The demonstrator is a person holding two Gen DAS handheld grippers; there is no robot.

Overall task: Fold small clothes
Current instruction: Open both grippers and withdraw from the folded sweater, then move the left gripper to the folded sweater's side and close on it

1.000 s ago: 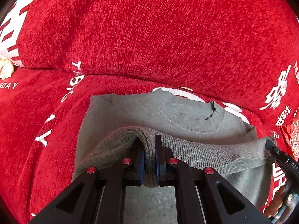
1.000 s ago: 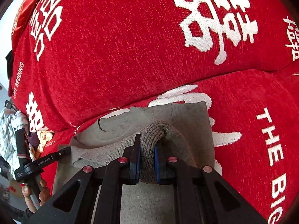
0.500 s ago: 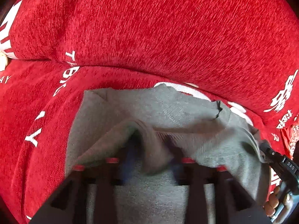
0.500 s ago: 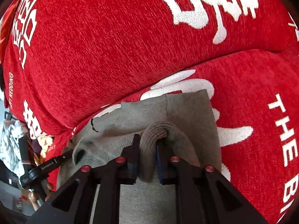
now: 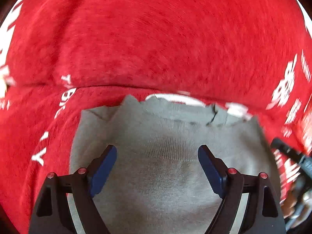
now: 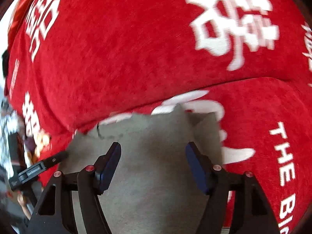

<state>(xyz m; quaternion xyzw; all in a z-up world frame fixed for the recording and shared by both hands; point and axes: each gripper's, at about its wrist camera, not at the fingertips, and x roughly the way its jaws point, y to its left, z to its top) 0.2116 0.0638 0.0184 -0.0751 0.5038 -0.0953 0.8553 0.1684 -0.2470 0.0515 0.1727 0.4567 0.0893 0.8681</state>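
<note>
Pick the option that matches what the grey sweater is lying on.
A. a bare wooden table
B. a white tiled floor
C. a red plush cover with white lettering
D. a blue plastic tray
C: the grey sweater lies spread on a red plush cover printed with white characters and letters, which also rises behind it in both wrist views.

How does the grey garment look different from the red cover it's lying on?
The garment is plain grey, with a neckline showing at its far edge; the cover is bright red with white lettering and characters. The garment lies small and flat on the seat part, while the cover spreads past every side and rises into a bulging backrest behind it. Both are soft fabric.
</note>
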